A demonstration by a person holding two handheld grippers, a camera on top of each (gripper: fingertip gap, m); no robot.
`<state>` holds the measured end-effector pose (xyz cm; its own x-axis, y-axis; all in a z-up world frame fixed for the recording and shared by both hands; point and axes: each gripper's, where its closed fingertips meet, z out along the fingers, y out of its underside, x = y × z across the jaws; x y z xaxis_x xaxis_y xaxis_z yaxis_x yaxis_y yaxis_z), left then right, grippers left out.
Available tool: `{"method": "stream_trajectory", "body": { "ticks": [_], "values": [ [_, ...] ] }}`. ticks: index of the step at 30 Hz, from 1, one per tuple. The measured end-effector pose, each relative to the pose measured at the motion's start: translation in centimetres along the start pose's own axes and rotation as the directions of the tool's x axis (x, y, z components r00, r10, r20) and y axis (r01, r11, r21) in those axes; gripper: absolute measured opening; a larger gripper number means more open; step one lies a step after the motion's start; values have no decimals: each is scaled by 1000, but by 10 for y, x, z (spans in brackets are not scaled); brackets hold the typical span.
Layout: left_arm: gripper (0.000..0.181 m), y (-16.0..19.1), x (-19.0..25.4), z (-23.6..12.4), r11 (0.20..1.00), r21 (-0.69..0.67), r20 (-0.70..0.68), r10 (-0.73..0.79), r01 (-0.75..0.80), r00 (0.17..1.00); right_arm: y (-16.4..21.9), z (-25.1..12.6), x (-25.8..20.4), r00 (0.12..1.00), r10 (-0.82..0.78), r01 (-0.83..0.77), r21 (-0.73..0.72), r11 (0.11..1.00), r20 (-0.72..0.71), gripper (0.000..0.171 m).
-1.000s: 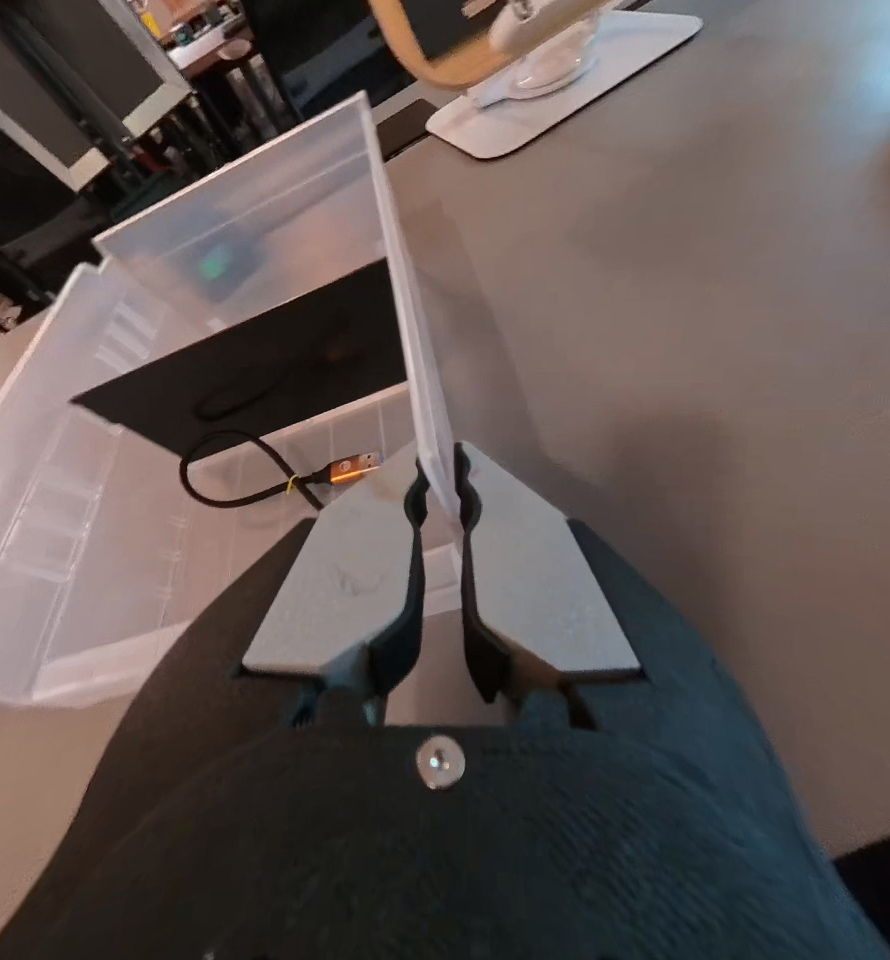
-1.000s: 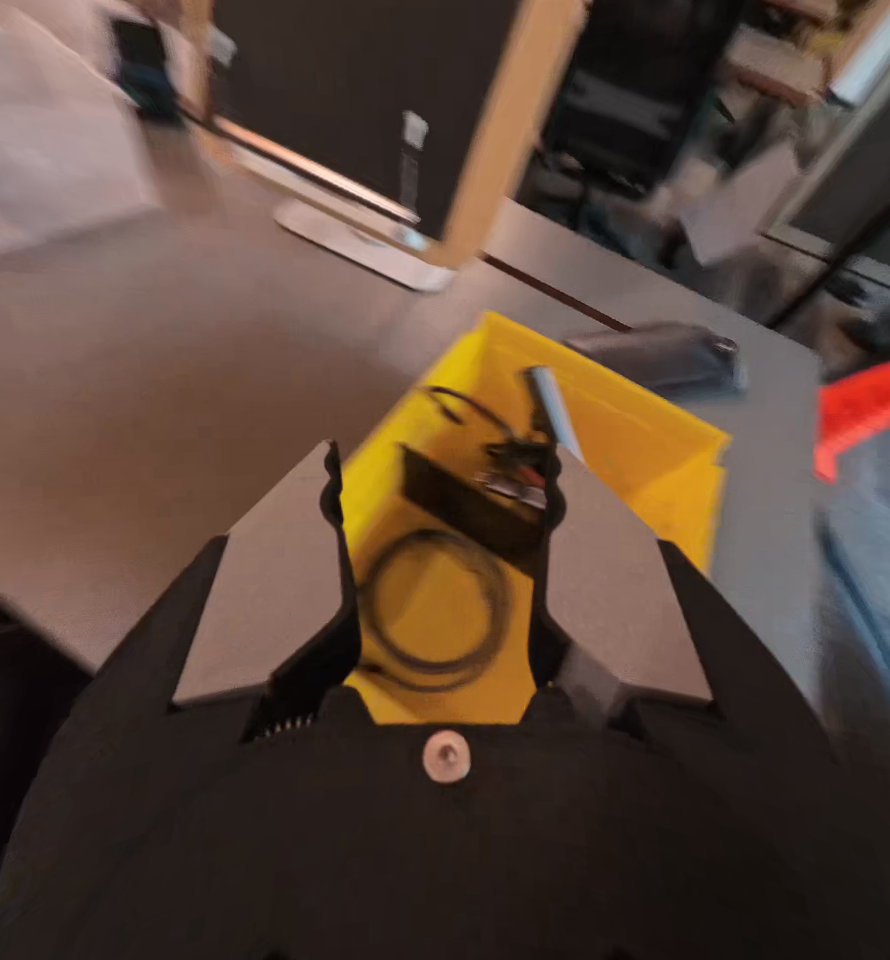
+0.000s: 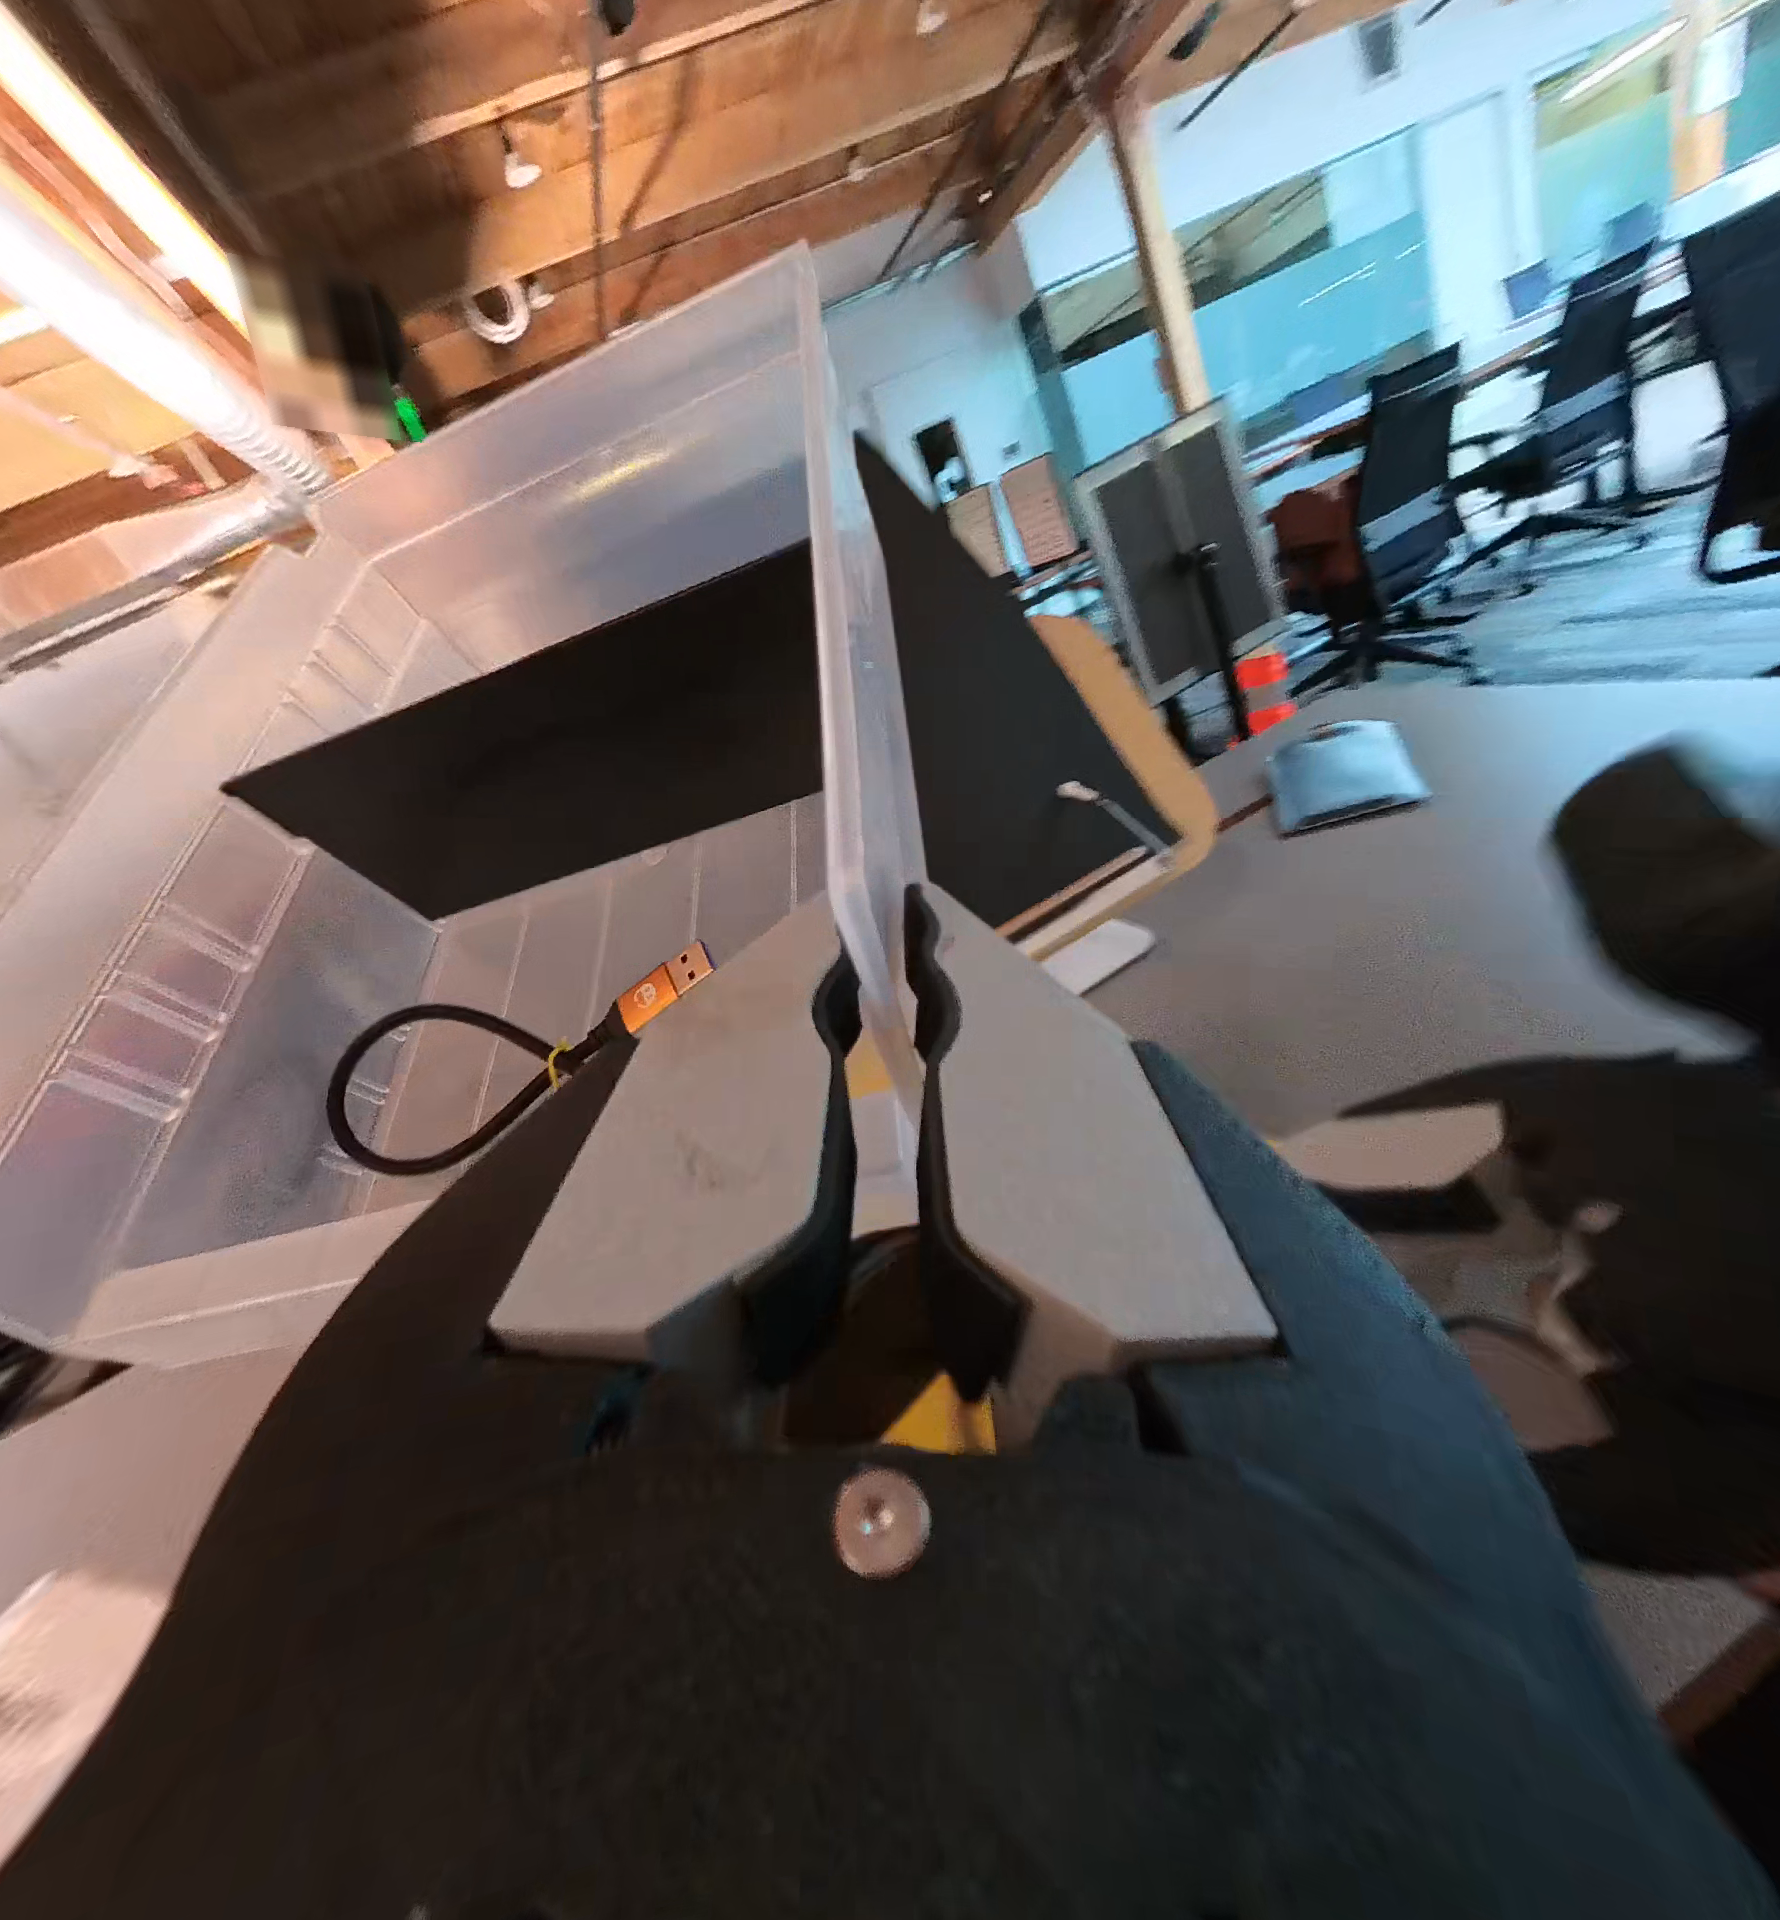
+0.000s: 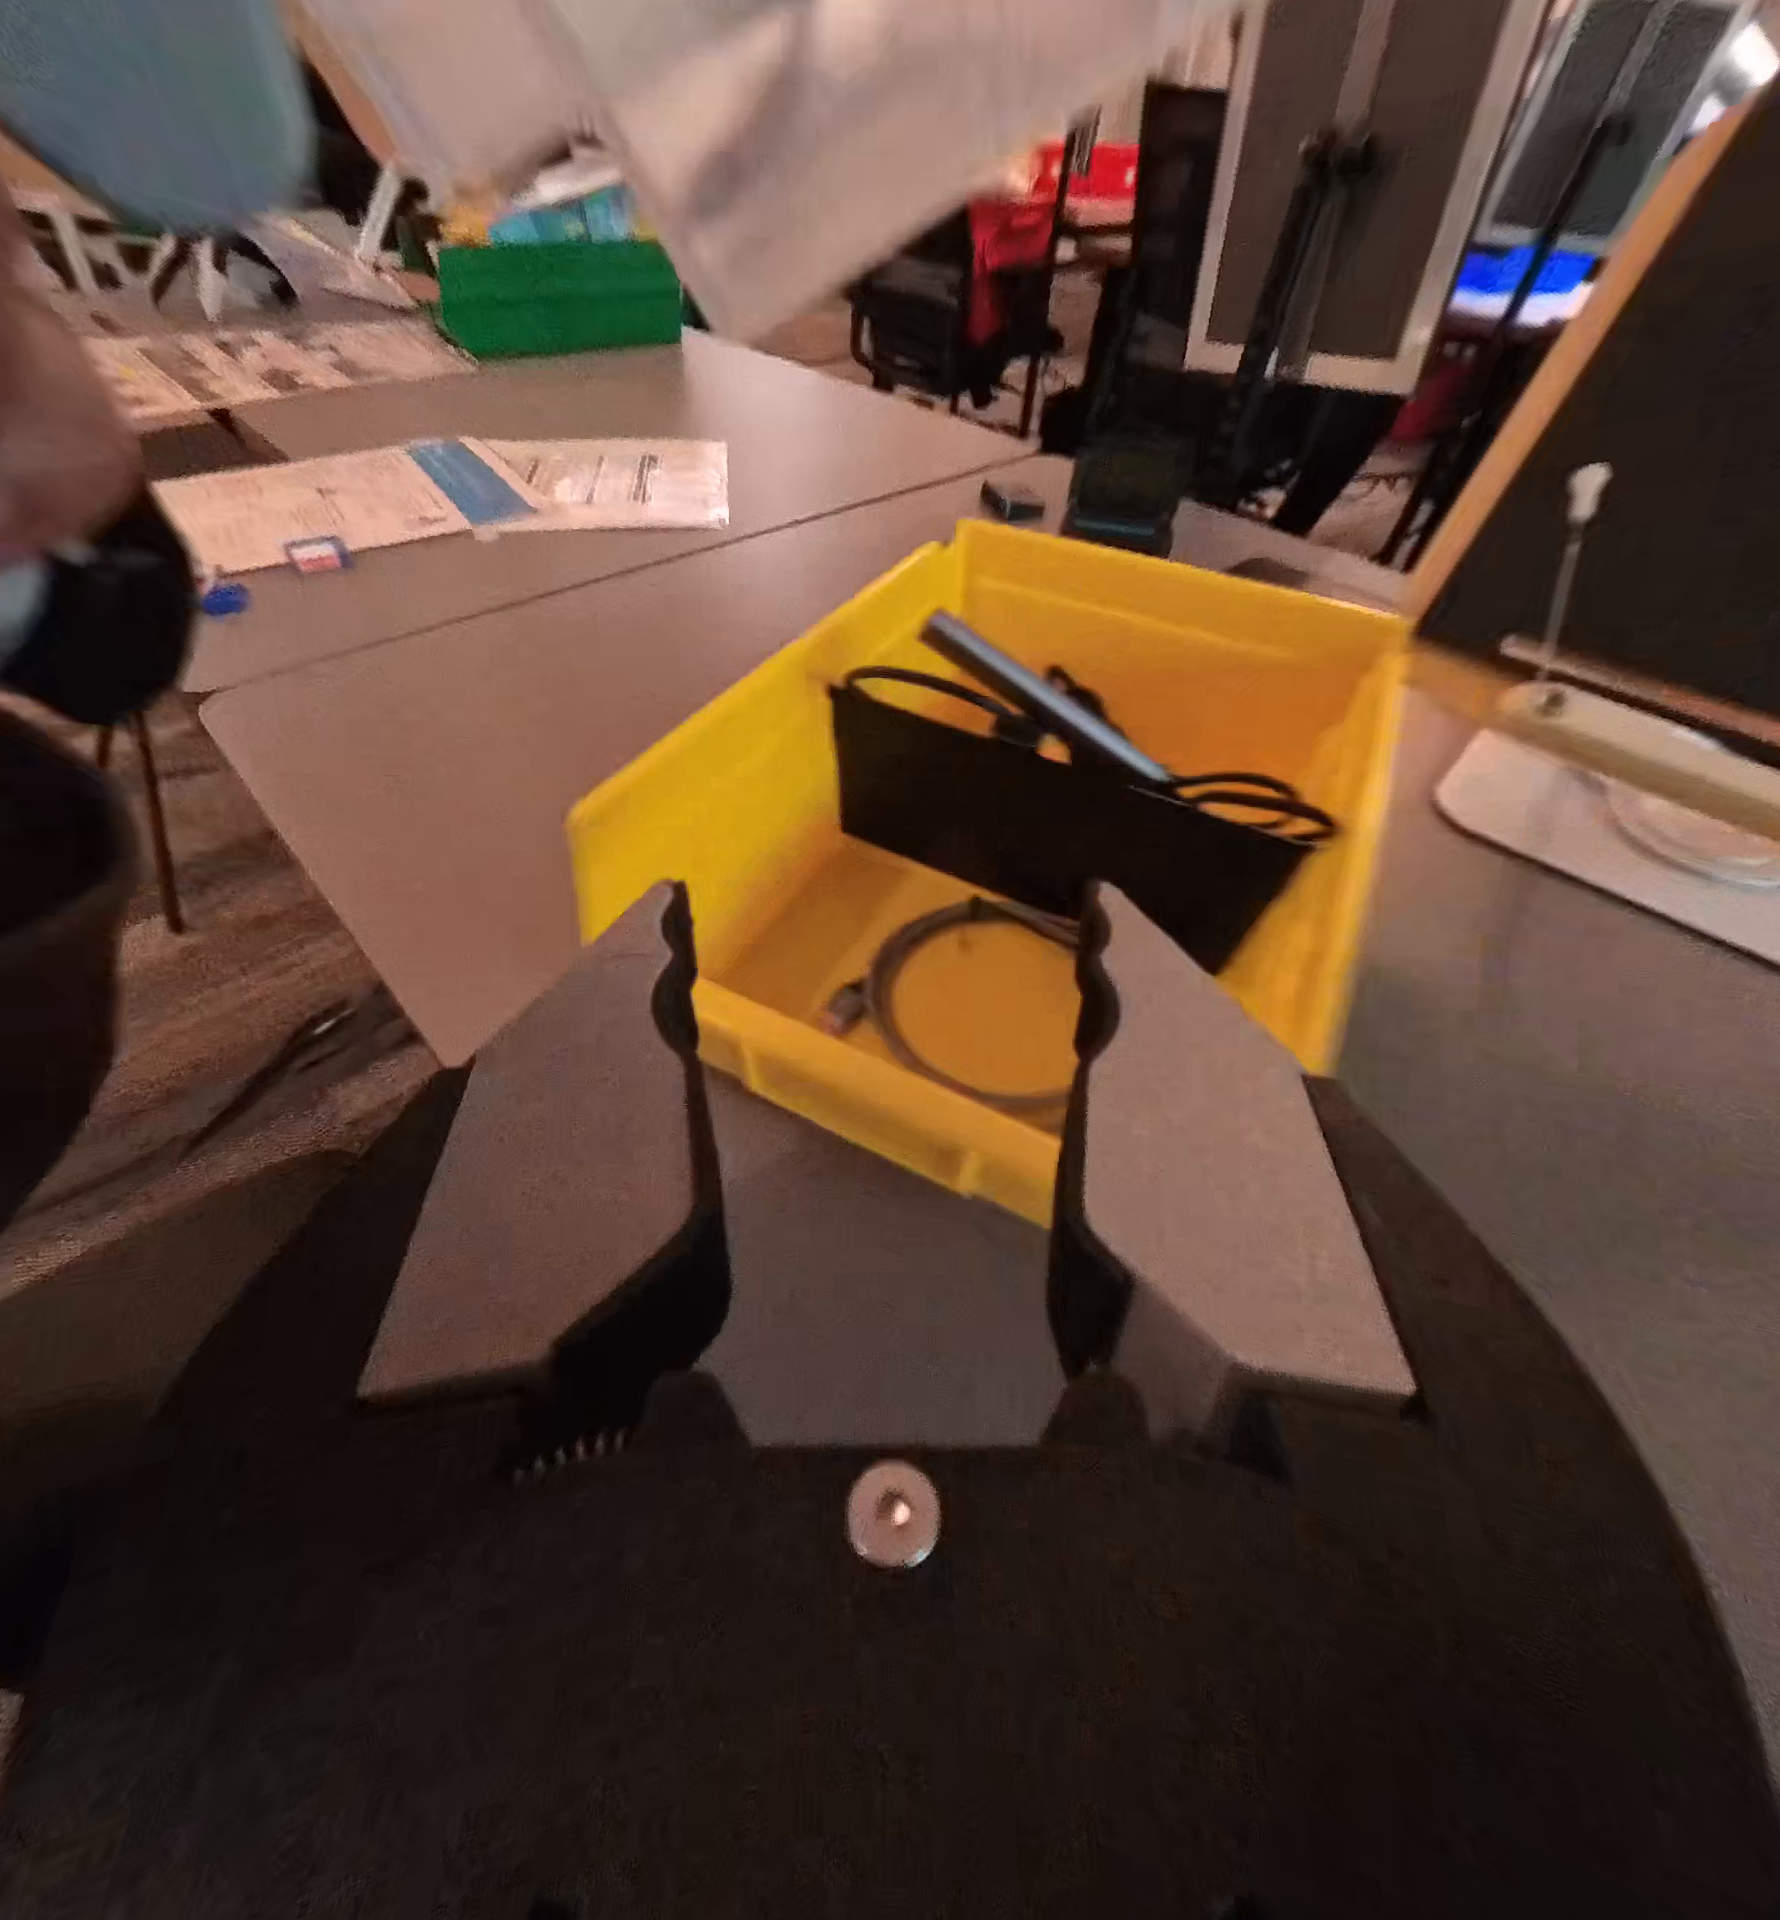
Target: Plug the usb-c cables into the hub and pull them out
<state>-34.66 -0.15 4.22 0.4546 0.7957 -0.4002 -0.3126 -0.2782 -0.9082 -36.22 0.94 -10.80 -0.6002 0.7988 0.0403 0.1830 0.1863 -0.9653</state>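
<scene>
In the left wrist view, the left tool [image 3: 883, 961] is pinched narrow on the thin side wall of a clear plastic bin [image 3: 512, 582]. The bin is tilted steeply, its open side turned toward the camera, and ceiling beams show behind it. Inside the bin a black divider [image 3: 553, 748] crosses from wall to wall. Below the divider a black cable [image 3: 398, 1127] curls in a loop against the bin's floor, and its orange plug [image 3: 662, 987] points up just beside the left finger [image 3: 699, 1122] of the tool. Under the tool a sliver of yellow shows between the fingers. To the right, dark and blurred, is the other tool with part of a hand on it. A grey surface [image 3: 1385, 935] lies beyond.

In the right wrist view, the right tool [image 4: 886, 966] is spread wide and holds nothing. It is level, low over the grey surface [image 4: 512, 748], pointing at a yellow bin [image 4: 761, 769] just ahead. In the yellow bin a black divider [image 4: 1021, 831] stands across the middle. A slim grey hub [image 4: 1042, 707] leans over the divider's top edge, with thin black cables [image 4: 1250, 810] draped beside it. In front of the divider a grey cable [image 4: 969, 997] lies coiled on the bin's floor. A blurred pale shape, likely the clear bin, crosses the top of this view.
</scene>
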Motion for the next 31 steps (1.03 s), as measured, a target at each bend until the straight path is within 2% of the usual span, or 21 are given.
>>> {"method": "stream_trajectory", "body": {
  "ticks": [1,5,8,12,16,20,22,24,26,28,31],
  "values": [
    [3,-1,15,3,1000,16,-40,-15,16,999,-3,-24,10,1000,-10,10,34,999,-11,69],
    [3,12,90,21,997,24,-190,-65,71,980,4,-121,89,987,-17,34,99,995,-161,68],
    [3,29,158,38,997,-10,-310,-77,78,948,22,-185,149,970,50,-36,63,997,-239,68],
    [5,45,249,59,999,-43,-470,-46,29,882,56,-250,208,925,108,-117,-4,993,-364,72],
    [5,68,324,77,997,-68,-563,-14,-30,826,82,-273,225,907,124,-160,-57,986,-401,72],
    [4,102,371,91,985,-157,-614,-46,-66,788,89,-256,212,934,110,-150,-96,984,-339,72],
    [6,107,374,94,979,-167,-611,-12,-114,792,89,-245,206,944,80,-121,-111,986,-321,71],
    [10,107,366,89,975,-204,-628,-60,-91,776,87,-236,204,947,45,-90,-129,988,-319,71],
    [36,103,345,76,969,-247,-642,-145,-25,753,87,-232,204,945,10,-60,-144,988,-327,72],
    [44,103,309,62,958,-285,-624,-211,32,753,85,-227,200,948,-11,-39,-147,988,-319,72],
    [49,121,235,50,942,-330,-517,-241,69,821,81,-208,179,968,-23,-13,-143,990,-250,75]
  ]
}}
